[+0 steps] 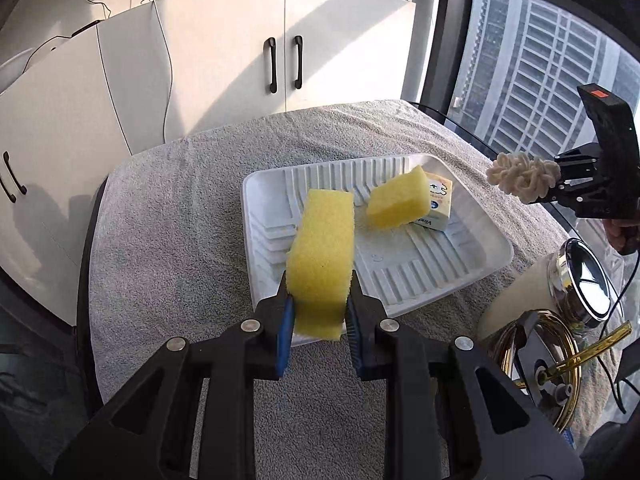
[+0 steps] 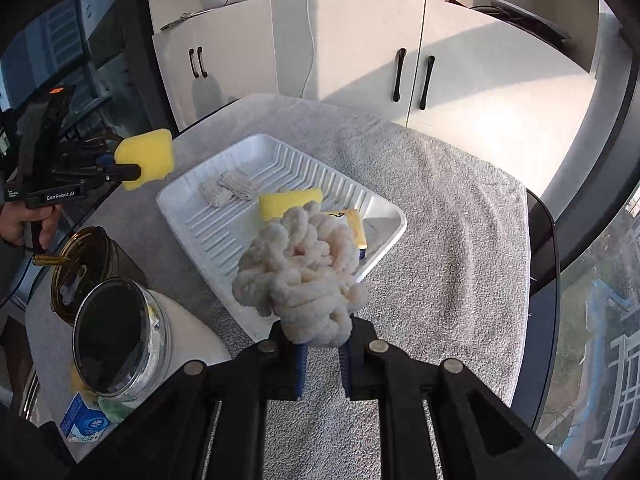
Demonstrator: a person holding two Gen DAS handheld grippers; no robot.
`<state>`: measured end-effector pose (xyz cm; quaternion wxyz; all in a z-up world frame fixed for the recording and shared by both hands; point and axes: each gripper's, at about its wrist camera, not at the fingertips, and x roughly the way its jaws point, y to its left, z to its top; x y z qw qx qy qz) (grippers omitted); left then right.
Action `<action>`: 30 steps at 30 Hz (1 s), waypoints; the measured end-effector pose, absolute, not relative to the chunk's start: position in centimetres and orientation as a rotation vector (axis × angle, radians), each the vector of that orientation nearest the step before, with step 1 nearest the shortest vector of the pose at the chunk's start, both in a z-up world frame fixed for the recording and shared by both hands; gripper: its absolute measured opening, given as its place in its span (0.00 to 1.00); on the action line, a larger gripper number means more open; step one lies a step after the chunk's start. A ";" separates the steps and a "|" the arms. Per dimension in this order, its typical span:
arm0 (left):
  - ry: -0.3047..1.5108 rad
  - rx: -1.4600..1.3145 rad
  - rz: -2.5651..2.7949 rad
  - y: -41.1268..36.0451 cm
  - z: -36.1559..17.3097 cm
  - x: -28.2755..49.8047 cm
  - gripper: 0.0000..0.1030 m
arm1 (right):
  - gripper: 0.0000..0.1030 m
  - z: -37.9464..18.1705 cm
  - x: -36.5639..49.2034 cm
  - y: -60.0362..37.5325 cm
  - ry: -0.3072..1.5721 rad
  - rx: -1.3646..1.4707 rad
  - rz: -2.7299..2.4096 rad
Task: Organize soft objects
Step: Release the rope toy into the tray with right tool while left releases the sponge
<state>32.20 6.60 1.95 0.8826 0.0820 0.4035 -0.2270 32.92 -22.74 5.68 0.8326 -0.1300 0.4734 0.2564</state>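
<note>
Landmark: white ribbed tray (image 1: 472,248) sitting on grey towel (image 1: 172,216) that covers the table.

Left gripper (image 1: 320,300) clenched on a yellow sponge (image 1: 322,256); blue pads (image 1: 285,332) press both sides of its lower end, and the sponge sticks out forward over the tray's near-left edge. In the right wrist view the same sponge (image 2: 146,158) sits in the left gripper (image 2: 136,172) off the tray's left side, above the towel, with a hand (image 2: 18,222) on the gripper's handle.

Right gripper (image 2: 322,334) clamped on a cream fluffy yarn bundle (image 2: 300,268), held above the tray's near corner. From the left wrist view the bundle (image 1: 522,176) hangs in the right gripper (image 1: 558,182) beyond the tray's right edge, clear of the towel.

Inside tray: a second yellow sponge (image 1: 396,204) leaning against a small yellow box (image 1: 440,206) at the far-right part; two small beige knitted pieces (image 2: 228,188) at the opposite end.

Outside tray, near side: glass jar (image 2: 120,344) lying tipped, an amber glass container (image 2: 80,264) just beside it, and a small blue-white carton (image 2: 86,424) below the jar. All on the towel.

White cabinets (image 1: 224,56) behind the table.
</note>
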 end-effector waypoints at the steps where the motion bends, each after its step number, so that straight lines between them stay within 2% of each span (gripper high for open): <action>1: 0.850 0.174 -0.472 6.5 1.4 32.7 0.20 | 0.14 5.0 33.4 -22.1 1.019 -0.282 0.562; 12: 0.912 0.195 -0.468 6.5 -1.6 34.9 0.21 | 0.14 -1.8 35.3 -18.2 1.180 -0.432 0.656; 30: 0.942 0.221 -0.477 4.7 -3.5 33.9 0.21 | 0.14 -2.1 37.0 -19.1 1.165 -0.476 0.575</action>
